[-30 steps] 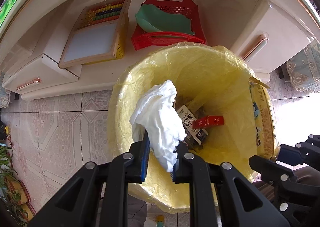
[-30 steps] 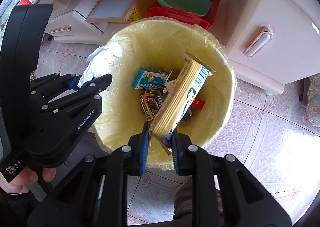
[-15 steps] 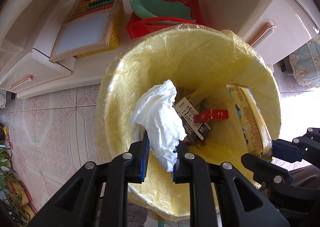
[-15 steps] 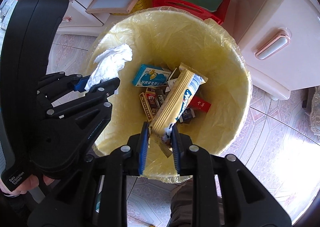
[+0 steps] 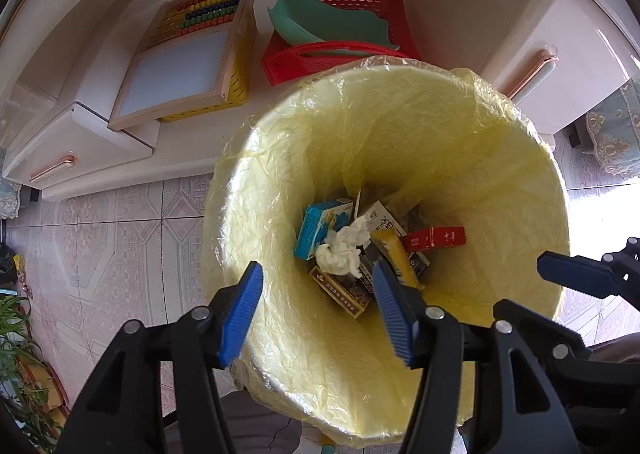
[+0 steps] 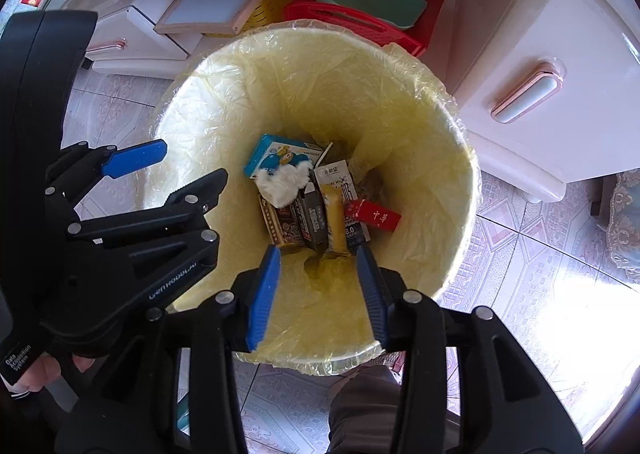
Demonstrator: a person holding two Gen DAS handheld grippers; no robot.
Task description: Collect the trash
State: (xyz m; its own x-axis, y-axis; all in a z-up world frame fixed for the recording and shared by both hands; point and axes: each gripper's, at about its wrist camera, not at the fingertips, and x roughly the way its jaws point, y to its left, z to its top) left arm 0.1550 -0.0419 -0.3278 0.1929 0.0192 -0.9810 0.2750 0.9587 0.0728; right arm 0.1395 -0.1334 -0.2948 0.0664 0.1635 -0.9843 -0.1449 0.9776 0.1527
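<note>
Tissue (image 5: 342,252) in bin (image 5: 500,158), below opened left gripper (image 5: 320,318)

Crumpled white tissue (image 5: 343,252) atop a blue carton (image 5: 320,228) at the bottom of a yellow-lined bin (image 5: 280,158); long yellow wrapper (image 6: 335,218) flat among small boxes; red pack (image 6: 374,215) beside.

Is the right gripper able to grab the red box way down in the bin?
Probably yes. The right gripper hangs open over the bin, fingers empty, pointing down. The red box lies on top of the pile, uncovered. It sits deep, though, so the gripper must go down past the rim.
</note>
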